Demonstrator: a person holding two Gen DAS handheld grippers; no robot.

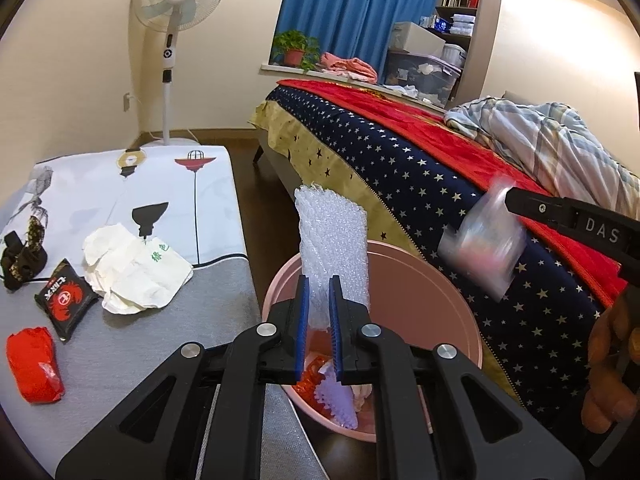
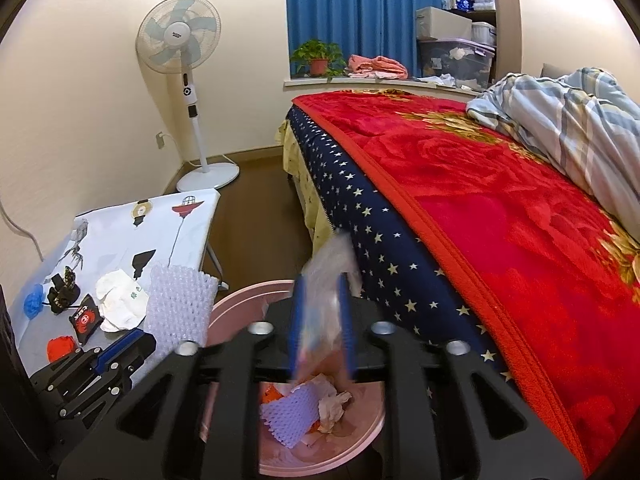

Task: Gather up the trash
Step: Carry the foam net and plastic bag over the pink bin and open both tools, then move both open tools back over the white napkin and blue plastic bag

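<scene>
My left gripper (image 1: 319, 330) is shut on a white bubble-wrap sheet (image 1: 334, 248) and holds it upright above the pink bin (image 1: 440, 292). The sheet also shows in the right wrist view (image 2: 178, 306). My right gripper (image 2: 322, 328) is shut on a clear plastic wrapper (image 2: 326, 280), blurred, above the same bin (image 2: 240, 300). The wrapper shows in the left wrist view (image 1: 482, 248). The bin holds foam netting (image 2: 286, 416), crumpled paper (image 2: 332, 404) and orange scraps. On the table (image 1: 120, 352) lie a white paper bag (image 1: 136, 270), a black snack packet (image 1: 66, 298) and a red wrapper (image 1: 34, 364).
A bed with a red blanket (image 2: 500, 220) and starred sheet stands right of the bin. A standing fan (image 2: 180, 40) is in the far corner. A black cable bundle (image 1: 20, 258) and a blue item (image 2: 33, 300) lie at the table's left.
</scene>
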